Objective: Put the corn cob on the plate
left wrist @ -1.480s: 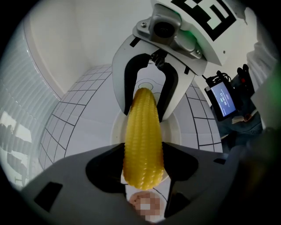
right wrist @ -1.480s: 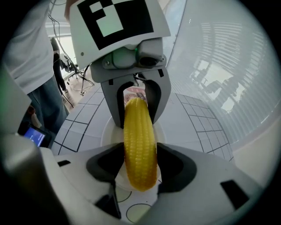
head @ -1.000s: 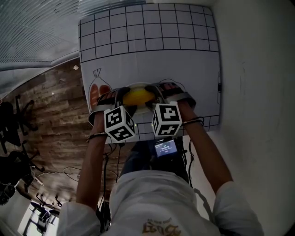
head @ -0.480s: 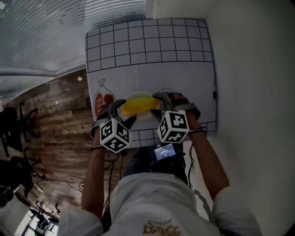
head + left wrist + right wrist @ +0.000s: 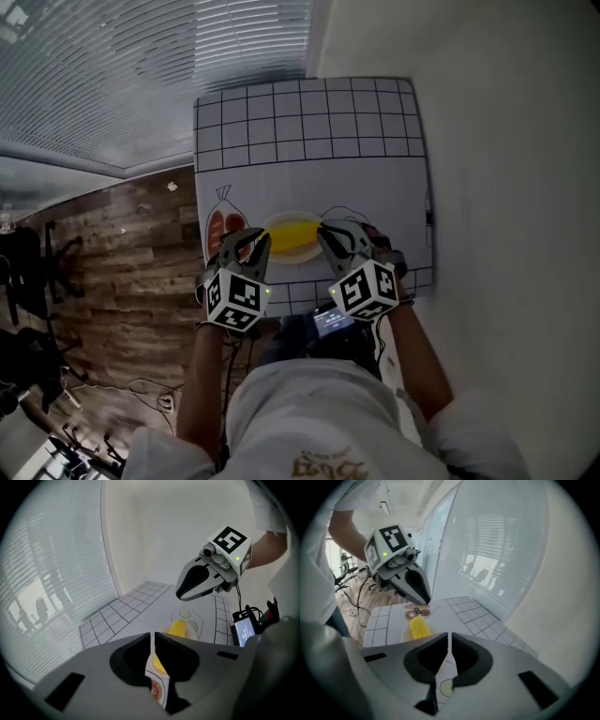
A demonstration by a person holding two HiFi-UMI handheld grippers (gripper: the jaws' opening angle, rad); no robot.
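Seen from above, the person's white shirt (image 5: 309,422) fills the bottom of the frame, cut off at 6 o'clock, and both forearms reach forward. A small lit screen (image 5: 336,322) sits between them, its print too small to read. The marker cubes (image 5: 234,298) and the hands hide the near edge of the white surface (image 5: 309,178). The left claw (image 5: 249,244) and the right claw (image 5: 339,239) hang above that edge. Both are closing, their tips almost together with only a slit of light and nothing between them. Just beyond, at 12 o'clock from the claws, the yellow corn cob (image 5: 291,234) lies crosswise on the pale plate (image 5: 291,260). Each claw covers one side of the plate's rim. A printed bag drawing (image 5: 217,225) at 9 o'clock of the plate is partly hidden by the left claw. Farther off, the surface is open gridded sheet up to its far edge. Its left edge borders a wood floor (image 5: 122,262). Its right edge meets a plain white area (image 5: 506,187), wall or floor I cannot tell.
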